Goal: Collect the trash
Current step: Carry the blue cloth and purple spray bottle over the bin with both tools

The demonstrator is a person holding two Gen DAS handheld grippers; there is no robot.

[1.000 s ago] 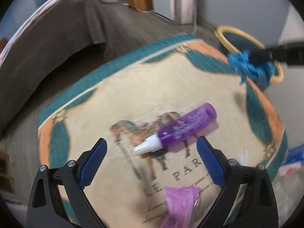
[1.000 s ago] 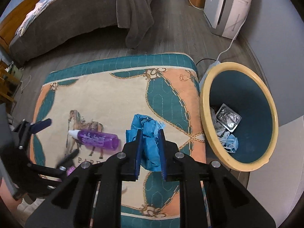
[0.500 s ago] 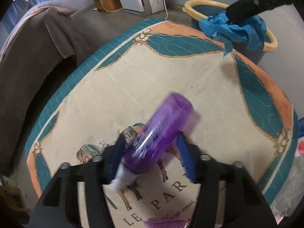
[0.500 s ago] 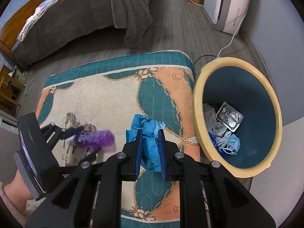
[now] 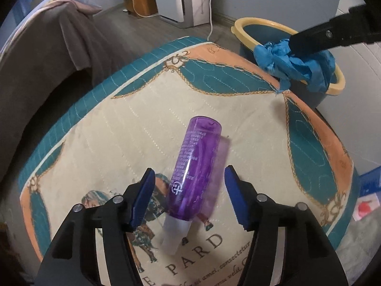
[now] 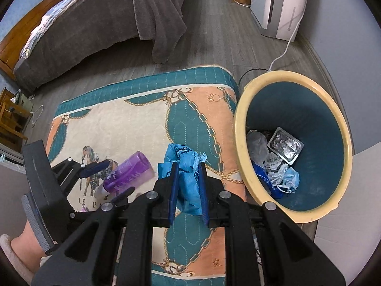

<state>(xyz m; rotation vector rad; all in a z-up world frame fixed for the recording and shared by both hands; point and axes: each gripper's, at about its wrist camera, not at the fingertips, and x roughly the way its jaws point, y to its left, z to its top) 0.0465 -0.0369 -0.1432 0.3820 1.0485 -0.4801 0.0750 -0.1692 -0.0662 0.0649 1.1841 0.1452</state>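
Observation:
A purple bottle (image 5: 195,171) with a white cap points away from me between the pads of my left gripper (image 5: 189,172). The jaws are opening, with a gap on each side of the bottle, and its edges are blurred. In the right wrist view the same bottle (image 6: 131,171) sits tilted between the left gripper's (image 6: 109,181) fingers over the horse-print rug (image 6: 119,124). My right gripper (image 6: 188,166) is shut on a crumpled blue wad (image 6: 188,162), above the rug just left of the yellow-rimmed blue bin (image 6: 240,124). The bin holds a foil blister pack and wrappers.
A bed with a grey blanket (image 6: 107,23) stands beyond the rug. A white appliance (image 6: 281,2) trails its cord (image 6: 283,52) toward the bin. A person's slippered foot (image 6: 23,245) is at bottom left. A blue box (image 5: 371,181) lies on the floor to the right.
The left jaws closed around the purple bottle, which swung from lying crosswise to pointing away, then parted again. The right gripper with the blue wad shifted toward the bin.

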